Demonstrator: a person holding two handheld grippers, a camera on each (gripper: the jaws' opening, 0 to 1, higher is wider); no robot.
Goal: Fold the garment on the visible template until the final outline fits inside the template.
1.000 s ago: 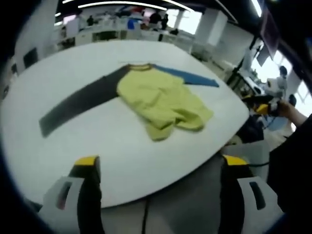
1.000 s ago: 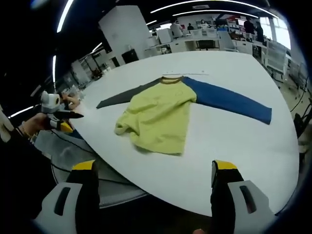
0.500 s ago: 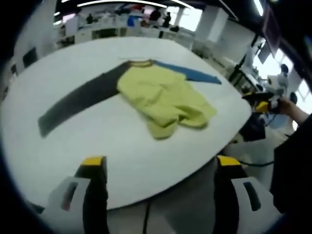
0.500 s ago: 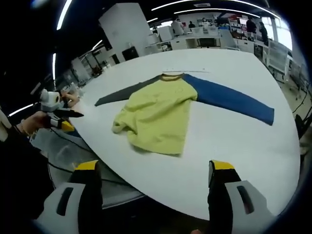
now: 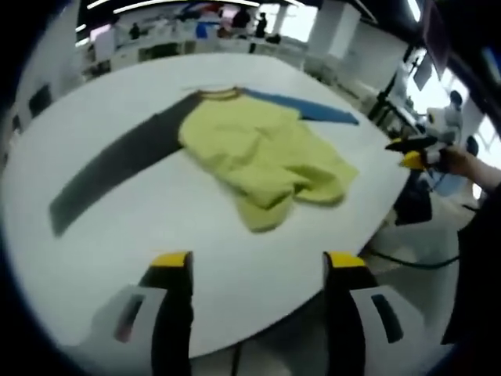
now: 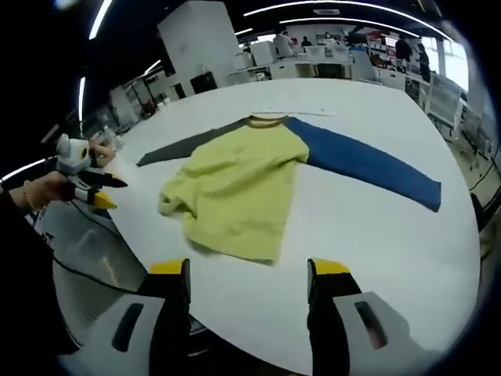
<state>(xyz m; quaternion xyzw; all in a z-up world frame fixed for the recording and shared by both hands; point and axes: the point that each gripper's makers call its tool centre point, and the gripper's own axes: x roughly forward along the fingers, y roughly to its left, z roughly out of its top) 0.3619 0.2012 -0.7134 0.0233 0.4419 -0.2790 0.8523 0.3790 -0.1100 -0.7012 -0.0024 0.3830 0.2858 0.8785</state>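
- garment, a long-sleeved shirt (image 5: pixel 262 153) with a yellow-green body, one dark grey sleeve (image 5: pixel 113 168) and one blue sleeve (image 6: pixel 364 160), lies spread on the white round-edged table (image 5: pixel 94 258).
- shirt body is rumpled, with its hem bunched up at the table's near edge in the left gripper view; both sleeves stretch out flat to either side.
- left gripper (image 5: pixel 257 270), with yellow-tipped black jaws, hovers over the table's near edge, jaws parted and holding nothing; the shirt's hem lies just ahead of the jaws, not touching them.
- right gripper (image 6: pixel 249 274), of the same make, has its jaws apart and empty too; the shirt's hem lies just beyond its tips, between the two jaws' lines, apart from them.
- in the right gripper view the left gripper (image 6: pixel 78 176) shows at the left, held in a hand beside the table's edge.
- in the left gripper view the right gripper (image 5: pixel 419 149) shows at the right, also off the table's edge.
- desks and bright ceiling lights fill the room behind.
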